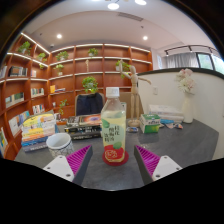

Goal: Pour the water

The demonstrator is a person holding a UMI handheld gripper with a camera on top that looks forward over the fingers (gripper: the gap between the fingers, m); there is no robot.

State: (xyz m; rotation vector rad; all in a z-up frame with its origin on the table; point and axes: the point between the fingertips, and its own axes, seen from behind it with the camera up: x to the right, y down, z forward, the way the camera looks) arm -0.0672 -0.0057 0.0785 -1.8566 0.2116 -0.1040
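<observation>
Two fingers of the gripper (pixel 112 158) stand spread wide apart, their pink pads (pixel 79 158) facing inward and pressing on nothing. Between them, a little ahead of the tips, a clear plastic bottle (pixel 114 128) stands upright on the dark grey table (pixel 190 145), with open gaps at either side; it has a pale cap and a red and green label low on its body. Off to one side of the bottle, near the finger, sits a white cup (pixel 59 142). Beyond it lie colourful boxes (pixel 38 128) and a stack of books (pixel 84 124). Further back a chair (pixel 89 103) stands at the table, and wooden shelves (pixel 95 65) with lit edges and small green plants line the wall.
</observation>
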